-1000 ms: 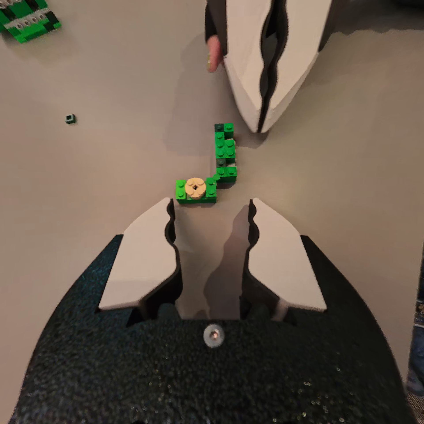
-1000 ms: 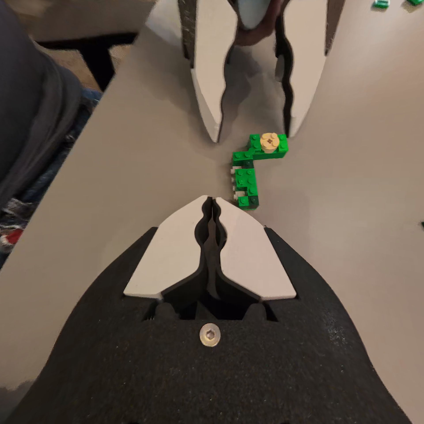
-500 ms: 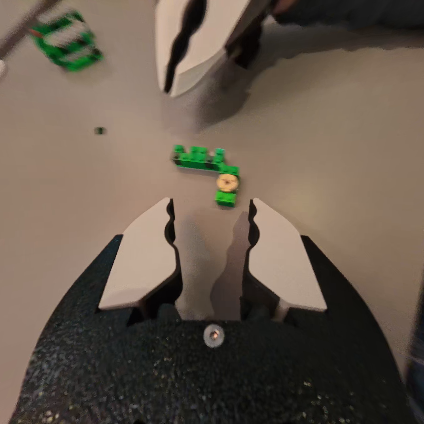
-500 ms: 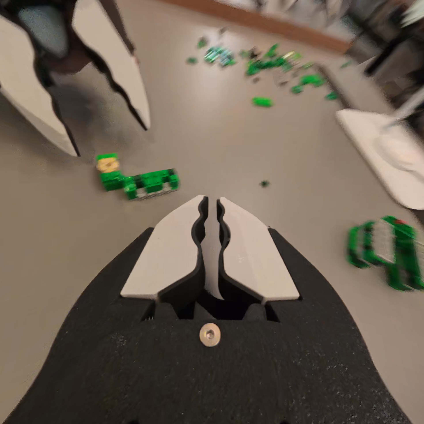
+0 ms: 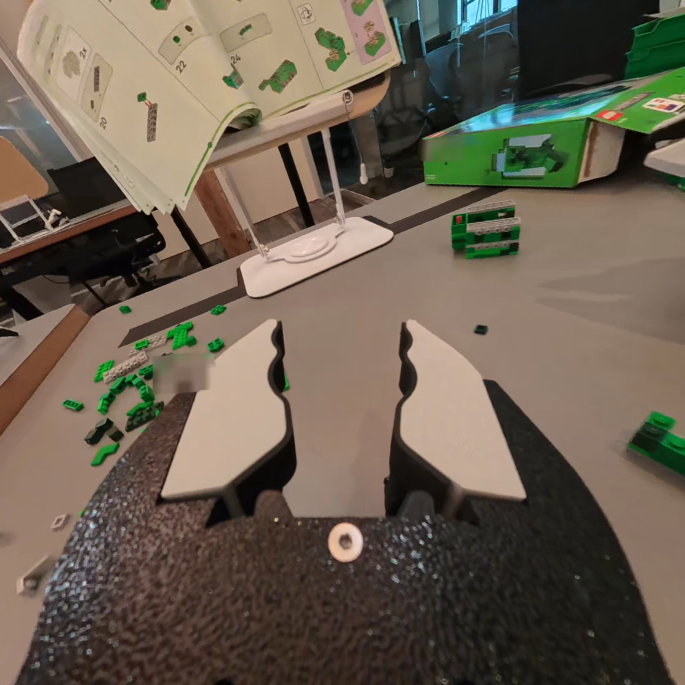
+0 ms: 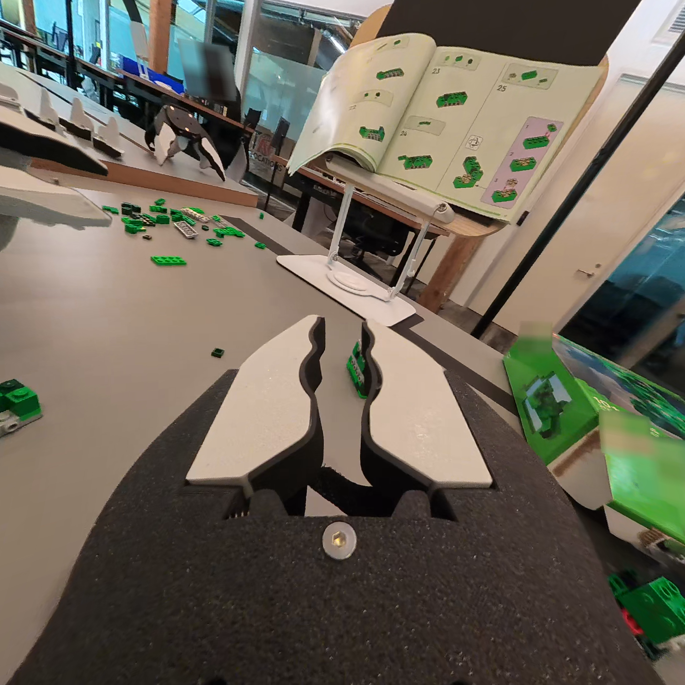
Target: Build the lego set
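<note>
The left gripper [image 5: 340,326] has its jaws spread wide and empty above the table [image 5: 556,296], and the right gripper [image 6: 343,320] has a narrow gap between its jaws and holds nothing. The small green build [image 5: 658,443] lies low at the left gripper's right, touching neither. Farther off, the loose bricks [image 5: 128,374] lie to its left, so the left gripper is probably nearer for the next piece; the manual [image 6: 444,118] stands beyond on its stand.

Printed step numbers beside the drawings on the open instruction booklet [image 5: 207,74], upper left of the left wrist view. Small logo patch and fine print on the green box [image 5: 519,155], upper right. Faint lettering on a glass wall [image 6: 265,157], behind the booklet stand [image 6: 344,274] in the right wrist view.
</note>
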`<state>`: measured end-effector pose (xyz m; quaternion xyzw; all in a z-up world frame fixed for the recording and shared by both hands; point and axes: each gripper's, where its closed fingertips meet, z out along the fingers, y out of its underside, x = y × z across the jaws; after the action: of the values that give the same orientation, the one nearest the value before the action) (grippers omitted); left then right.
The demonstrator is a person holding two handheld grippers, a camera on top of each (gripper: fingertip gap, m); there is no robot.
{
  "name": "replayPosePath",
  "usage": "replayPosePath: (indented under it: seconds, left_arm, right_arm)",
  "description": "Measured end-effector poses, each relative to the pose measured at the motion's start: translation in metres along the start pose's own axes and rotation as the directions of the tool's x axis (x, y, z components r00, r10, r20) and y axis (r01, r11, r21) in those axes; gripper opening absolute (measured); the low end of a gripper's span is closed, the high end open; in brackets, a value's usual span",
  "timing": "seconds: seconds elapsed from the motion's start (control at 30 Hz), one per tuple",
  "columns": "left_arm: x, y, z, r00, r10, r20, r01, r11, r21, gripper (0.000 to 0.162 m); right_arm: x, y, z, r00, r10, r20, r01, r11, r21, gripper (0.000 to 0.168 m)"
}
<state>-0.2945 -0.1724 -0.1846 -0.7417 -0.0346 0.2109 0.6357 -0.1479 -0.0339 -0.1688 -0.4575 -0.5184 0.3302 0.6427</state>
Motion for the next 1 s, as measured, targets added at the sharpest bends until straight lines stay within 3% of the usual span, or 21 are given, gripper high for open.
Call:
replayPosePath:
  seconds: [0.23, 0.6, 1.0]
  left_arm:
    - [-0.015, -0.003, 0.020, 0.999, -0.003, 0.038, 0.002, 1.000, 0.030, 0.058]
    - [-0.036, -0.021, 0.077, 0.985, -0.094, 0.148, 0.072, 0.987, 0.143, 0.059]
    - [-0.036, -0.028, 0.109, 0.982, -0.182, 0.044, 0.172, 0.969, 0.178, 0.054]
  right_arm:
    - [0.008, -0.005, 0.014, 0.996, 0.065, -0.059, -0.063, 0.997, 0.039, 0.019]
    - [0.019, -0.013, 0.077, 0.971, 0.171, -0.164, -0.152, 0.981, 0.122, 0.018]
    - [0.022, -0.018, 0.121, 0.961, 0.208, -0.183, -0.177, 0.969, 0.171, 0.017]
